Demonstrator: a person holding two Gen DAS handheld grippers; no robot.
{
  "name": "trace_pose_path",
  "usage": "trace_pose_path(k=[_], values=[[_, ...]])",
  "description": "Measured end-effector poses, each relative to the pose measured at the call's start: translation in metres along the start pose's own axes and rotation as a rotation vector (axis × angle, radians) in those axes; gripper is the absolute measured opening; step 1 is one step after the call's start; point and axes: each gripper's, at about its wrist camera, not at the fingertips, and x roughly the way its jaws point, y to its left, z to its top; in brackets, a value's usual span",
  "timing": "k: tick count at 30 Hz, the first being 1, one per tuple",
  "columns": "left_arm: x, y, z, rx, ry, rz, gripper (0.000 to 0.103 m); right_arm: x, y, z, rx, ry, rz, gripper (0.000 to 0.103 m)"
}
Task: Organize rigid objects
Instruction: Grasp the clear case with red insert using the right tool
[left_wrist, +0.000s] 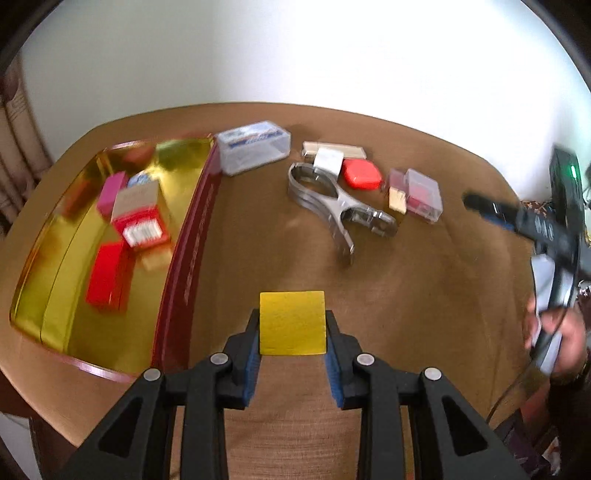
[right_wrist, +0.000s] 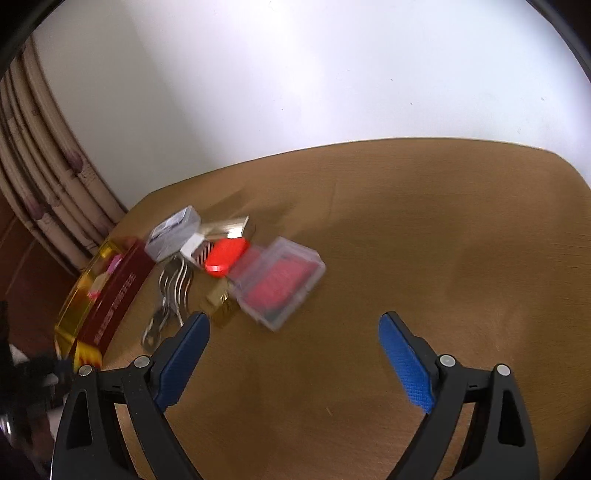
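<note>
A flat yellow block (left_wrist: 292, 323), square and matte with a slightly grainy face, sits clamped between the blue pads of the left tongs (left_wrist: 293, 325), held above the brown surface (left_wrist: 424, 295) just right of the tray (left_wrist: 184, 258). That tray is a shallow box lid with dark red walls and a mirror-like gold lining. It already holds several sorted pieces: a pink block (left_wrist: 110, 192), a red box with a white striped end (left_wrist: 142, 221), a plain red box (left_wrist: 107, 275) and something small and bluish behind them, too blurred to name.

More is left outside than inside, by my count. A clear plastic case with a blue label (left_wrist: 253, 149) stands touching the tray's far corner. Further right lies a loose cluster: a shiny metal clamp (left_wrist: 332, 203) with curved handles, a white block (left_wrist: 328, 160), a pale gold bar (left_wrist: 334, 148) behind it, a glossy rounded red case (left_wrist: 361, 174), a small tan block (left_wrist: 397, 199) and a transparent hinged box with red contents (left_wrist: 423, 195).

The right tongs (right_wrist: 293, 365) stand wide apart with nothing between them, hovering over bare surface near that box. The task looks under half done.
</note>
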Motion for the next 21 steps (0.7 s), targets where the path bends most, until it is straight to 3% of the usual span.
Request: trace_pose_path(k=[6,13,15,17,20,21], values=[[0.009,-0.009,-0.013,0.023,0.012,-0.022,0.03,0.032,0.005,0.027,0.157,0.064,-0.031,0.092],[0.008,-0.003,-0.016,0.015,0.005,-0.05,0.03,0.067,0.011,0.036,0.181,0.139,-0.111,0.091],[0.009,-0.001,-0.016,0.011,0.009,-0.057,0.03,0.072,0.013,0.036,0.174,0.162,-0.139,0.084],[0.008,0.001,-0.015,0.003,0.008,-0.059,0.03,0.074,0.016,0.033,0.145,0.181,-0.17,0.07],[0.009,0.003,-0.014,-0.009,0.012,-0.065,0.03,0.069,0.014,0.03,0.115,0.184,-0.184,0.056],[0.009,0.004,-0.014,-0.013,0.013,-0.069,0.03,0.068,0.015,0.03,0.106,0.191,-0.187,0.055]])
